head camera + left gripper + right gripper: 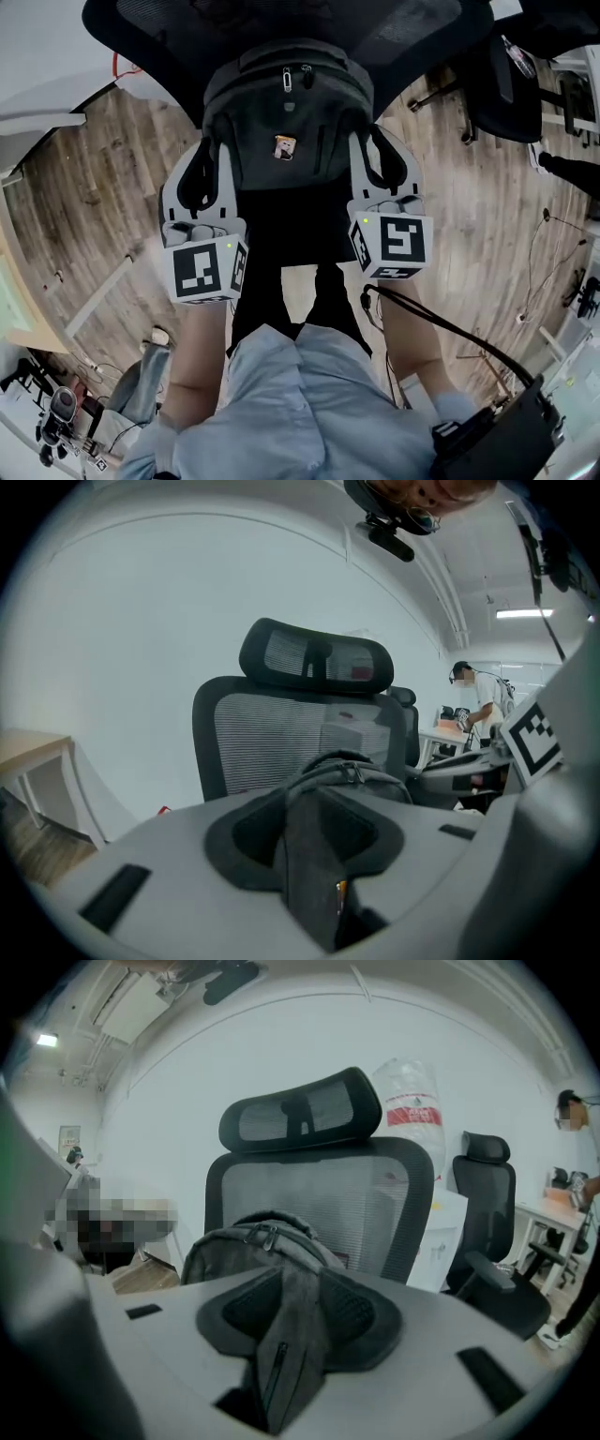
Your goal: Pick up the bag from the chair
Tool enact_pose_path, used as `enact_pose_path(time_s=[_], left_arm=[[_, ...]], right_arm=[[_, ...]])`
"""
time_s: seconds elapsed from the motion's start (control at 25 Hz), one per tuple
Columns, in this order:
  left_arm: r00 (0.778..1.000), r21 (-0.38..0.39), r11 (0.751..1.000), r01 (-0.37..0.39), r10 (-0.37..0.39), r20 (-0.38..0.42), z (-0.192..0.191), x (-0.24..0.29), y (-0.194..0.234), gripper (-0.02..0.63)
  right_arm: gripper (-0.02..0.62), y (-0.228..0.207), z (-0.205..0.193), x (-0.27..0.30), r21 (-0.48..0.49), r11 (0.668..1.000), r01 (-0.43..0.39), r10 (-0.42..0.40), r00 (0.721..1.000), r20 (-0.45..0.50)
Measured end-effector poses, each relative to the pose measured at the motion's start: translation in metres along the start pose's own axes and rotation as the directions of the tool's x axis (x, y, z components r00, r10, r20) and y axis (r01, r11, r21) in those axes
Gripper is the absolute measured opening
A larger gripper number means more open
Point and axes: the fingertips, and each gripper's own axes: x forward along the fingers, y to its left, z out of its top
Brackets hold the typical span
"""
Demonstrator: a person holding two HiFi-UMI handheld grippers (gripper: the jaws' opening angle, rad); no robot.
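Fingers (223, 178) pinching one bag (281, 103), one chair (141, 28)

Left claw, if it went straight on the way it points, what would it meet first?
The bag: the left claw grips a fold of it, with its bulk straight ahead and the chair back likely behind.

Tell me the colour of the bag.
Dark grey bag; the right gripper view shows it best.

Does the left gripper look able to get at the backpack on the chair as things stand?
Very likely yes: the left gripper is at the side of the backpack, a fold of its grey fabric sits between the fingers, and nothing stands in the way.
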Motion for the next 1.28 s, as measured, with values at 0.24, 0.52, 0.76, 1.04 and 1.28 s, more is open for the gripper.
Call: enact_pose_path(time_s=[0.24, 0.52, 0.76, 1.04, 1.28], left_arm=[[0.998, -0.013, 0.998, 0.056, -0.057, -0.016, -0.008, 0.026, 0.003, 0.327], [0.995, 0.013, 0.995, 0.096, -0.096, -0.037, -0.021, 0.061, 0.015, 0.364], [0.991, 0.020, 0.991, 0.132, -0.132, -0.033, -0.019, 0.092, 0.017, 0.374], [0.978, 0.050, 0.977, 0.206, -0.203, -0.045, -0.023, 0.110, 0.011, 0.376], [0.972, 0.062, 0.971, 0.231, -0.228, -0.052, -0.025, 0.109, 0.010, 0.341]], right_arm=[[0.304, -0.009, -0.014, 0.021, -0.009, 1.000, 0.011, -0.012, 0.999, -0.044], [0.350, -0.013, -0.026, 0.055, -0.029, 0.999, -0.018, 0.015, 0.997, -0.081], [0.374, -0.022, -0.025, 0.082, -0.065, 0.998, -0.020, 0.014, 0.995, -0.099], [0.391, -0.024, -0.026, 0.101, -0.090, 0.995, -0.051, 0.039, 0.991, -0.127], [0.387, -0.023, -0.028, 0.100, -0.097, 0.993, -0.071, 0.058, 0.989, -0.136]])
